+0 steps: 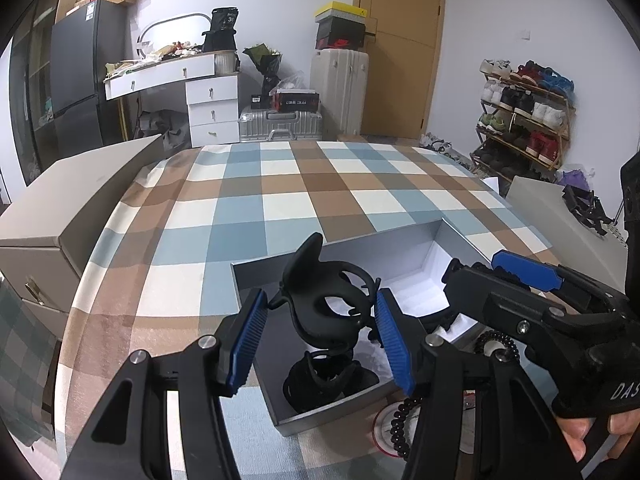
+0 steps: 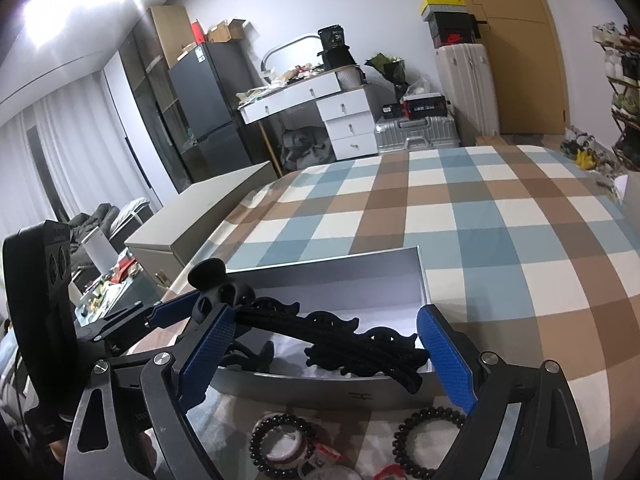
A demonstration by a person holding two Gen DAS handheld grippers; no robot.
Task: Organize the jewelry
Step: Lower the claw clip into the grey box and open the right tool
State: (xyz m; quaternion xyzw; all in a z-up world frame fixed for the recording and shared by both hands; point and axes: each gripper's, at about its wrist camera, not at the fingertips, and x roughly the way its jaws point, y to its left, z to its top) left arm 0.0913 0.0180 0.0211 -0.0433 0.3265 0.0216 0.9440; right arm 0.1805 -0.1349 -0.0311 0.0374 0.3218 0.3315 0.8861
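Left gripper (image 1: pixel 320 332) holds a black hair claw clip (image 1: pixel 324 304) between its blue pads, raised above the open gray box (image 1: pixel 280 412) that sits on the checked bed (image 1: pixel 304 188). Right gripper (image 2: pixel 324 356) stands wide apart with nothing between its pads, hovering at the near wall of the same box, just beside the left one. Inside the box lie more black hair clips (image 2: pixel 360 344), piled together, and another black clip (image 1: pixel 324 380) rests on the box floor under the held one. Outside the box, near its front wall, two black bead bracelets (image 2: pixel 428 436) lie on the bedcover, one of them looped around a small round tape roll (image 2: pixel 280 444). A tan cabinet (image 1: pixel 76 200) stands just beside the bed on the left, and a shoe rack (image 1: pixel 524 112) stands against the far wall.
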